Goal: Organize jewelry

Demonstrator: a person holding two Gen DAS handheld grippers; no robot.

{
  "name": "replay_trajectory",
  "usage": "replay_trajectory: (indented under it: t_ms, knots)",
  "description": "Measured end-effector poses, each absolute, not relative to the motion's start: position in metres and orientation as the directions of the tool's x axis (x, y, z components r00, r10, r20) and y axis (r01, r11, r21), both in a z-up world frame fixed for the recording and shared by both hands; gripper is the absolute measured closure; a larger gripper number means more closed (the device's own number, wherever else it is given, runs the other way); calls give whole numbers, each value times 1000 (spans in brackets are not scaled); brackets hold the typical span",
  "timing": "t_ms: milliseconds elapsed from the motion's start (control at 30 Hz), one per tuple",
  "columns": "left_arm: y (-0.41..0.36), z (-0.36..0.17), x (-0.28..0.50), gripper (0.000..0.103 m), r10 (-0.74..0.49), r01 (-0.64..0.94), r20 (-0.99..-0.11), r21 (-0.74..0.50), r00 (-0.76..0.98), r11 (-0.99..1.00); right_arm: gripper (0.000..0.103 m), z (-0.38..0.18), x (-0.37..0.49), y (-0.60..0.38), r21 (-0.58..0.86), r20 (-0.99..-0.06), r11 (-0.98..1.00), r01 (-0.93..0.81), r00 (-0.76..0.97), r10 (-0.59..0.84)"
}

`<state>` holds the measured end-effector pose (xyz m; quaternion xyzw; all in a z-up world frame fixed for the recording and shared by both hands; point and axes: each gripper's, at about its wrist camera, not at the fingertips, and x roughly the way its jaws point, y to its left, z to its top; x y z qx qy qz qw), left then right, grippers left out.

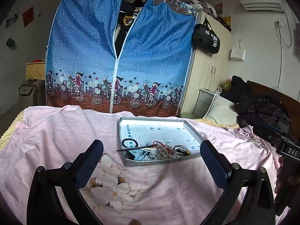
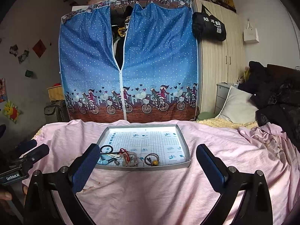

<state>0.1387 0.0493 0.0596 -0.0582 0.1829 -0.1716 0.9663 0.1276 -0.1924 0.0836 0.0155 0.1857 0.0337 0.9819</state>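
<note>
A shallow grey tray (image 1: 193, 130) (image 2: 182, 140) with a gridded liner lies on the pink bedspread. Along its near edge sits a jumble of jewelry: a black hair tie (image 1: 129, 142) (image 2: 105, 148), a thin dark stick (image 1: 134, 148), a red cord piece (image 1: 159, 143) (image 2: 124, 152), rings and black loops with a yellow bead (image 2: 155, 162). My left gripper (image 1: 151, 148) hangs open before the tray's near edge, empty. My right gripper (image 2: 148, 152) is open too, a little short of the tray, holding nothing.
The pink bedspread (image 2: 150, 193) covers the bed around the tray. A blue zip wardrobe (image 2: 127, 60) stands behind the bed, a wooden cabinet (image 2: 221, 60) to its right. A pillow (image 2: 237, 105) and dark clothes (image 2: 277, 97) lie at the right.
</note>
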Motion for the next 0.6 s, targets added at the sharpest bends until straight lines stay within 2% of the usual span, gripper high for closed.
replay_trajectory:
  t_ms: [400,600]
  knots:
    - [45,40,69,2,-320,291,-378,-133,869,948,0,68,64,-182,-34,-363,986,-165,921,142]
    - [40,31,64,2,-302,279,-390,-115,870,953,0,50,57,-180,-55,-393,978,-199,905,162]
